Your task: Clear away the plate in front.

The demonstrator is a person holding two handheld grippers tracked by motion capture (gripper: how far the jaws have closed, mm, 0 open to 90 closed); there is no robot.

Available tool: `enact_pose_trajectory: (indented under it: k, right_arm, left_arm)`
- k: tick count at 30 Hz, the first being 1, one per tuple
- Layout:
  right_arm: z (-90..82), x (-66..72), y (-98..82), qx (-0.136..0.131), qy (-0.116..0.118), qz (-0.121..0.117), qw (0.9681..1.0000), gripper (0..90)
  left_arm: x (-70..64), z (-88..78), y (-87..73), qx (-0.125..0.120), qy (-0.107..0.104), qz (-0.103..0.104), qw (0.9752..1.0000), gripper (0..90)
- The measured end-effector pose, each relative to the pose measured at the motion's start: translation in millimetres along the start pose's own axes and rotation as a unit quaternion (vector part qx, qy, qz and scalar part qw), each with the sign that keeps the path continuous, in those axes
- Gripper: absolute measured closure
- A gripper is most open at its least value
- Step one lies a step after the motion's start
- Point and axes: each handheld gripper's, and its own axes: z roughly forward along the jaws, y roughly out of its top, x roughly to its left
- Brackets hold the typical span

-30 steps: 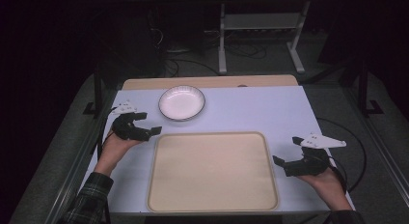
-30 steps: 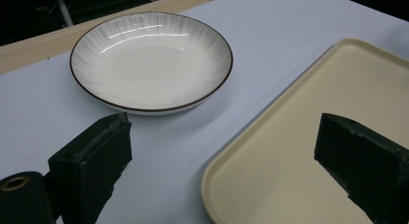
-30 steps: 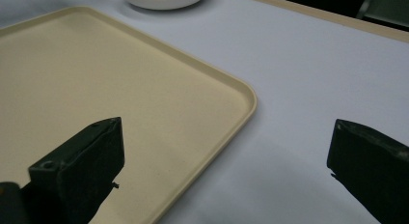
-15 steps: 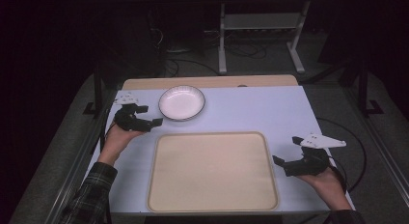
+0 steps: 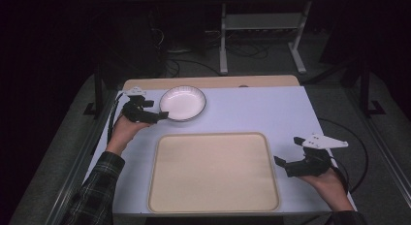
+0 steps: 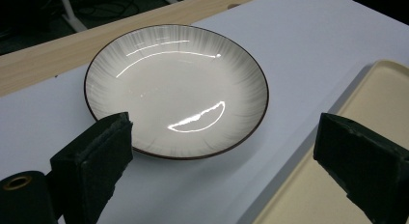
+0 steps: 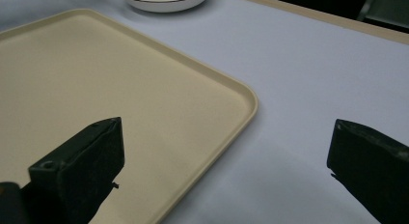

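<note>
A dark room surrounds the white table (image 5: 252, 113). The plate (image 5: 182, 103) sits at 11 o'clock from the beige tray (image 5: 213, 172). The left gripper (image 5: 157, 117), jaws released, nears its rim. The right gripper (image 5: 282, 166), jaws released, waits at the tray's 3 o'clock.

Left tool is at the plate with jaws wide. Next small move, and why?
Probably ease the left tool forward and down until its jaws straddle the near rim of the plate, then close. Its jaws stand open, one pad just at the rim, nothing gripped. The plate sits flat, beside the tray.
</note>
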Motion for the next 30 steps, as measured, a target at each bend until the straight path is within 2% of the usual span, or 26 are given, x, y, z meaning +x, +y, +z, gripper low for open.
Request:
enact_pose_trajectory:
  k: [6,23,30]
  right_arm:
    - [0.0,-0.1,0.1,0.000,0.001,0.000,1.0000,0.0]
    - [-0.2,-0.2,0.1,0.000,0.002,0.000,1.0000,0.0]
    - [-0.2,-0.3,-0.1,0.001,0.004,0.000,1.0000,0.0]
  left_arm:
    - [6.9,4.0,2.8,0.000,0.001,-0.008,1.0000,5.9]
    - [29.3,18.8,15.0,0.021,0.019,-0.021,0.9994,7.7]
    - [39.8,26.0,17.8,0.027,0.029,-0.044,0.9982,12.9]
